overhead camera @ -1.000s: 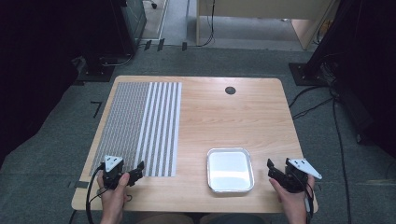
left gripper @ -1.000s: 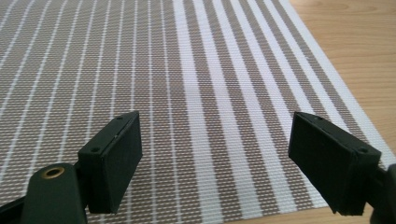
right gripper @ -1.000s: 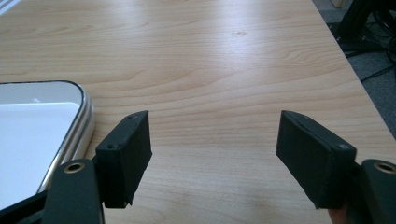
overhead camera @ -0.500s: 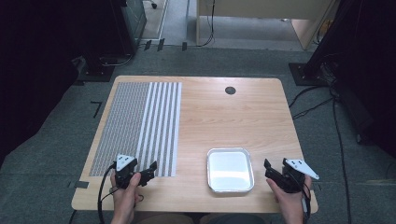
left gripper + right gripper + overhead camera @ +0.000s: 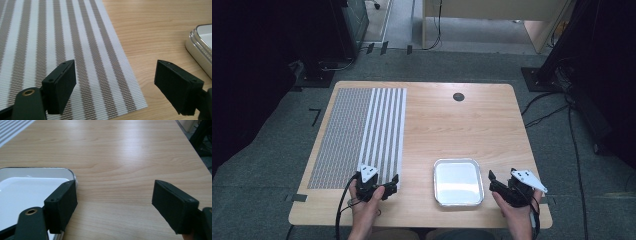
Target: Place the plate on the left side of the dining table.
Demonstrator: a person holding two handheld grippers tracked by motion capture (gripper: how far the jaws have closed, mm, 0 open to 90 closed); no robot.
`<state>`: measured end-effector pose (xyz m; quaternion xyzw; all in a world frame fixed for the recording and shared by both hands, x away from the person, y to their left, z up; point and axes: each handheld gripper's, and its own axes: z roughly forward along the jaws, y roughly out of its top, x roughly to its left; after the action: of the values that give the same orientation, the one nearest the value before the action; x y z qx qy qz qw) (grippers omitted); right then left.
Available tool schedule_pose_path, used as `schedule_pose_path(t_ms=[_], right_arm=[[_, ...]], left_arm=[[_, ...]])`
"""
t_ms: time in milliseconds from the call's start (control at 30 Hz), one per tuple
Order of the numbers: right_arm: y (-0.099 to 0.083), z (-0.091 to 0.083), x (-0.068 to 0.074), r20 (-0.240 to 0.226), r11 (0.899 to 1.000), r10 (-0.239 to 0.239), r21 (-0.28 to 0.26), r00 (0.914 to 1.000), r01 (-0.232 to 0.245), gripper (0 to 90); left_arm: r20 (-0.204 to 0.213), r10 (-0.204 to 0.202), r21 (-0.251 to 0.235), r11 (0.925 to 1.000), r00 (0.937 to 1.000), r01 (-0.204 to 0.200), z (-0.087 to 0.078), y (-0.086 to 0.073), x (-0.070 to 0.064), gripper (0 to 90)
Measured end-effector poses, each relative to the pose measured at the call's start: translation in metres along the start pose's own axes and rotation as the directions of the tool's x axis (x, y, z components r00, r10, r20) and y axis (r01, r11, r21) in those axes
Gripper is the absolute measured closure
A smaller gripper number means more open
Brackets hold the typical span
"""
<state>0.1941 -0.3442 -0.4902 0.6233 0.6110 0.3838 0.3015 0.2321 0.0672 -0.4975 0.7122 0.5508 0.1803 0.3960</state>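
Lab-like room: grey carpet (image 5: 272,165), trailing floor cables (image 5: 542,107), black equipment stands (image 5: 319,45).

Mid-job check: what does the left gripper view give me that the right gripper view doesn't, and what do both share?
Left gripper view: the near right corner of the striped placemat between open jaws.

Right gripper view: the inside of the metal tray, white and empty as far as visible, and the table's right edge.

Both: tray rim, placemat, bare wooden tabletop, jaws open and holding nothing.
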Motion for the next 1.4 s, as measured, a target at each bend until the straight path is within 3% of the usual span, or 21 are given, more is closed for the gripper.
schedule_pose_path(t_ms=[267,500,700,900,1000,1033,1100,1133,1300,1400], right_arm=[[0.002,0.001,0.009,-0.03,1.0,0.002,-0.004,0.9996,-0.002,19.7],[0.002,0.002,0.014,-0.026,1.0,-0.014,-0.026,0.9996,0.014,27.5],[0.003,0.007,0.015,-0.063,1.0,0.021,-0.019,0.9978,-0.022,48.4],[0.004,0.014,0.022,-0.099,1.0,0.007,-0.003,0.9951,-0.007,59.0],[0.004,0.016,0.023,-0.115,1.0,0.019,0.006,0.9932,-0.018,62.0],[0.003,0.018,0.023,-0.131,0.999,0.051,0.021,0.9901,-0.049,65.3],[0.002,0.019,0.023,-0.145,0.998,0.065,0.029,0.9872,-0.061,66.3],[0.001,0.02,0.022,-0.152,0.997,0.073,0.038,0.9858,-0.068,69.0],[0.0,0.02,0.017,-0.161,0.996,0.08,0.051,0.9838,-0.072,75.0],[0.0,0.02,0.015,-0.174,0.995,0.095,0.047,0.9802,-0.088,78.2]], left_arm=[[0.02,0.02,0.008,0.9998,0.9996,-0.02,0.009,0.001,-0.019,17.8],[0.043,0.03,0.007,0.9995,0.9986,-0.031,0.016,0.005,-0.037,17.8],[0.071,0.033,-0.008,0.9995,0.997,-0.032,0.02,0.008,-0.052,17.8],[0.098,0.01,0.003,0.9999,0.9951,-0.01,0.024,0.011,-0.063,18.5],[0.091,0.018,0.003,0.9998,0.9957,-0.019,0.025,0.011,-0.069,24.6],[0.097,0.019,0.005,0.9998,0.9951,-0.019,0.026,0.012,-0.072,28.0],[0.105,0.02,0.003,0.9998,0.9943,-0.021,0.027,0.012,-0.075,30.9],[0.107,0.018,0.003,0.9998,0.9941,-0.018,0.027,0.012,-0.076,36.9],[0.13,0.034,0.005,0.9994,0.991,-0.035,0.03,0.013,-0.086,49.8],[0.134,0.036,0.009,0.9993,0.9903,-0.037,0.032,0.012,-0.09,53.0]])
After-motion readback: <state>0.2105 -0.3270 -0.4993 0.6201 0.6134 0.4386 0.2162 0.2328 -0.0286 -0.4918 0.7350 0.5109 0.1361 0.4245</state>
